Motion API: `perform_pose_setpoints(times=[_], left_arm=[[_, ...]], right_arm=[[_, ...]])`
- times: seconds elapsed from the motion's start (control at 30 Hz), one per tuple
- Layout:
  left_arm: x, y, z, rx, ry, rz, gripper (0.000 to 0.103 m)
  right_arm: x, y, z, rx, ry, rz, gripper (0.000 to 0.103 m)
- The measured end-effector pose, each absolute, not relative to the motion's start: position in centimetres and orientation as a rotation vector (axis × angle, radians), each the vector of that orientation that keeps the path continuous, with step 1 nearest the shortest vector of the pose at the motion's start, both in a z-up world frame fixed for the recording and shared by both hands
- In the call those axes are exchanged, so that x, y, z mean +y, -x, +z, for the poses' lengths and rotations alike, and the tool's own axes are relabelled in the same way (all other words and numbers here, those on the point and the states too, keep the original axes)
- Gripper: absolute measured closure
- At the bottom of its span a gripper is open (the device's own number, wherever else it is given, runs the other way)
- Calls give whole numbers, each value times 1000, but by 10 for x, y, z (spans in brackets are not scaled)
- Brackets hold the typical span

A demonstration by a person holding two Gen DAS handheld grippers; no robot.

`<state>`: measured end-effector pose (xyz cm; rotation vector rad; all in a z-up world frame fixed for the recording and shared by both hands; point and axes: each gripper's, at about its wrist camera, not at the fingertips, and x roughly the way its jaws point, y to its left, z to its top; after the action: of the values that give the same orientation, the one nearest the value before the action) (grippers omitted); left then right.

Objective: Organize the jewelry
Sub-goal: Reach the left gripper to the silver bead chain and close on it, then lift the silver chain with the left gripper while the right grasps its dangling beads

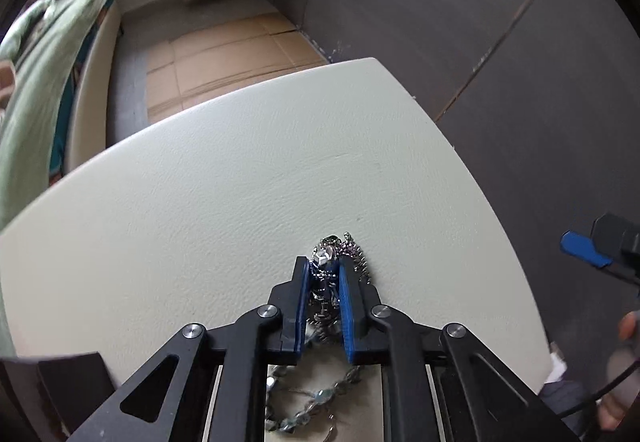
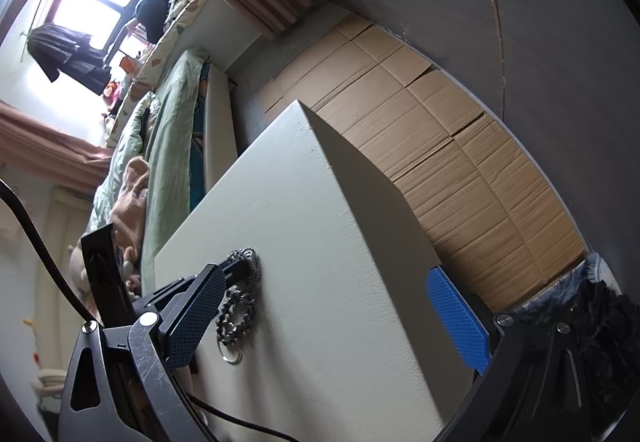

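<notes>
A pale, leather-textured tabletop [image 1: 224, 178] is seen from the left wrist camera, with a bed under a green quilt [image 1: 36, 82] beyond its left edge and flattened cardboard [image 1: 232, 58] on the floor past its far edge. Near the tabletop's front edge, toward the right side, a tangle of silver chain jewelry [image 1: 340, 248] is clamped between the blue pads of the left gripper [image 1: 325, 266], whose fingers are closed tightly on it; part of the tangle lies against the tabletop just beyond the fingertips. More chain and pale beads [image 1: 304, 410] are seen lower down, behind the fingers. At the far right, off the tabletop's right edge, the right gripper [image 1: 592, 248] is partly visible.

In the right wrist view, the same jewelry and the left gripper are seen at the tabletop's left. The right gripper [image 2: 332, 306] is held with its fingers spread wide, nothing between them.
</notes>
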<state>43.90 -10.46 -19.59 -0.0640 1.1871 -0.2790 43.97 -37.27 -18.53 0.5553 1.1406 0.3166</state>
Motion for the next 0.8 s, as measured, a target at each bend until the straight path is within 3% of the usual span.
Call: perform_pose_setpoints(times=[0.57,0.8], left_arm=[[-67,-411,-122,1000,200,-273,90],[-57,-393,-59,858,191,-272,90]], right_arm=[[-322,-438,-176,1158,-467,391,0],[-310,-440,-177,1175,-448,402,0]])
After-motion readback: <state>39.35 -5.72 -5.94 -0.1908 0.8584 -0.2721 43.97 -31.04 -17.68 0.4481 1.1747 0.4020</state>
